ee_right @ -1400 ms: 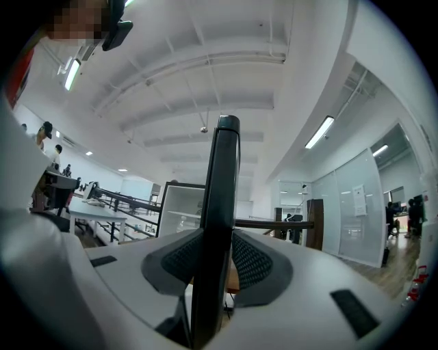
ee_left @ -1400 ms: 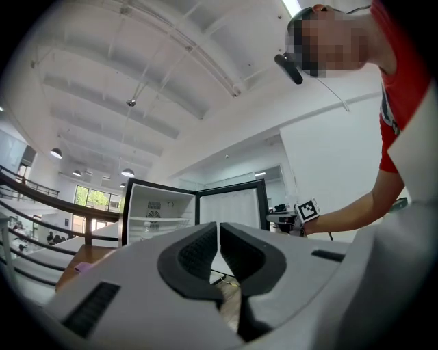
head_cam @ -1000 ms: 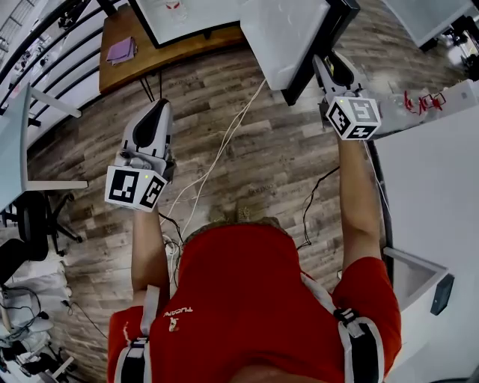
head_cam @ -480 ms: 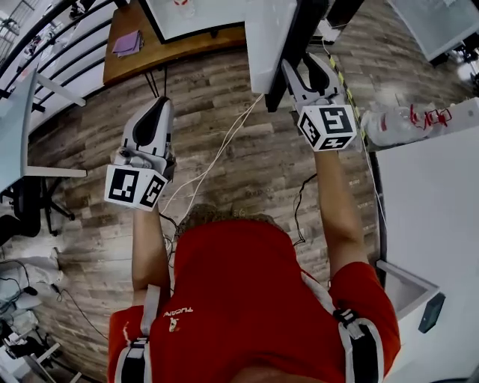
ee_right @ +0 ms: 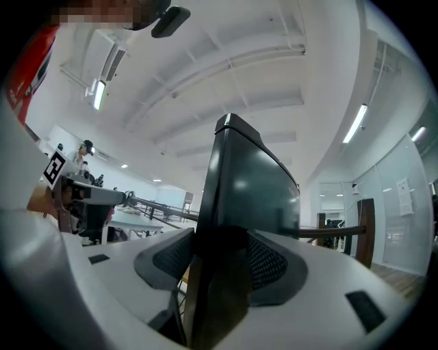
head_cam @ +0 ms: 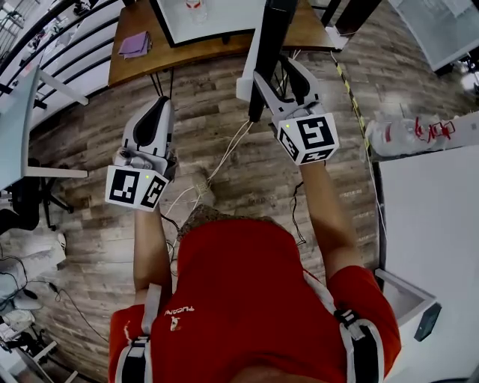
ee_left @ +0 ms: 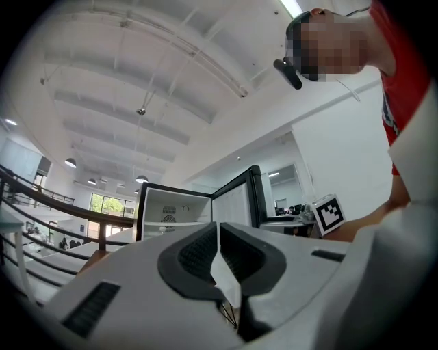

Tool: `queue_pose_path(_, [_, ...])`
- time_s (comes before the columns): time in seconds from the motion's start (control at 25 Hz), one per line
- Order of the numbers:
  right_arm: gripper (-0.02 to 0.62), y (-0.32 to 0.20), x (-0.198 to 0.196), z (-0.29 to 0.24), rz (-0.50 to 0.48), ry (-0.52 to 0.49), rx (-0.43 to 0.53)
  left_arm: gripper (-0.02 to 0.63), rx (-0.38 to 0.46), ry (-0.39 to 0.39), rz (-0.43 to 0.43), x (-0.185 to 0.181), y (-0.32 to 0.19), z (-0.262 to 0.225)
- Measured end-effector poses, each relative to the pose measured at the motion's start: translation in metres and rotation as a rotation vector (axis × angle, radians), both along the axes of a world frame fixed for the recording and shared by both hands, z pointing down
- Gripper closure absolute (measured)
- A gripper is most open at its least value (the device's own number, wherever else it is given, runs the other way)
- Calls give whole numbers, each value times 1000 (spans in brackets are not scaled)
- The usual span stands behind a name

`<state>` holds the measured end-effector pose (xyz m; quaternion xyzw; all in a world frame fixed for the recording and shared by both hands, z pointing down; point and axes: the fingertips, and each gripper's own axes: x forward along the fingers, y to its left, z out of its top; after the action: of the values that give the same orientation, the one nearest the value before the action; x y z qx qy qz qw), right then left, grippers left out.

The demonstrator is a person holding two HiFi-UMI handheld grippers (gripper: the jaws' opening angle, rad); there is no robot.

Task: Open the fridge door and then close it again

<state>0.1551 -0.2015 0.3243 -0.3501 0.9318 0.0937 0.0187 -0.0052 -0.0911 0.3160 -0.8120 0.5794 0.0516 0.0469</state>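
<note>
The fridge (head_cam: 213, 16) stands on a wooden bench at the top of the head view, its white inside showing. Its dark door (head_cam: 271, 41) is swung out edge-on toward me. My right gripper (head_cam: 278, 75) straddles the door's free edge (ee_right: 226, 205). Its jaws are opening, and the edge lies against the left finger (head_cam: 263, 90) with a gap to the other. My left gripper (head_cam: 159, 105) hangs shut and empty over the floor, left of the door. In the left gripper view, beyond its shut gripper (ee_left: 217, 236), the open fridge (ee_left: 171, 208) and door (ee_left: 239, 198) show.
The wooden bench (head_cam: 135, 63) carries a purple pad (head_cam: 136, 45). Cables (head_cam: 217, 161) trail across the plank floor. A white table (head_cam: 430, 217) with a bottle (head_cam: 395, 135) stands at the right. A desk (head_cam: 15, 127) and a chair (head_cam: 26, 209) stand at the left.
My right gripper has swept left with the door, which has swung from a wide angle to nearly edge-on. Its jaws have widened. The left gripper has barely shifted.
</note>
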Motion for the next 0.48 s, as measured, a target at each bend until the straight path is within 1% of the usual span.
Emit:
queue_pose_path(0.32, [324,-12,-67,-5,-19,-16,25,586,2,-8,32,-44,-52,0])
queue_pose_path(0.48, [324,-21,-100,-6,-38,-22,30,586,5,-5,45,-70,-77,0])
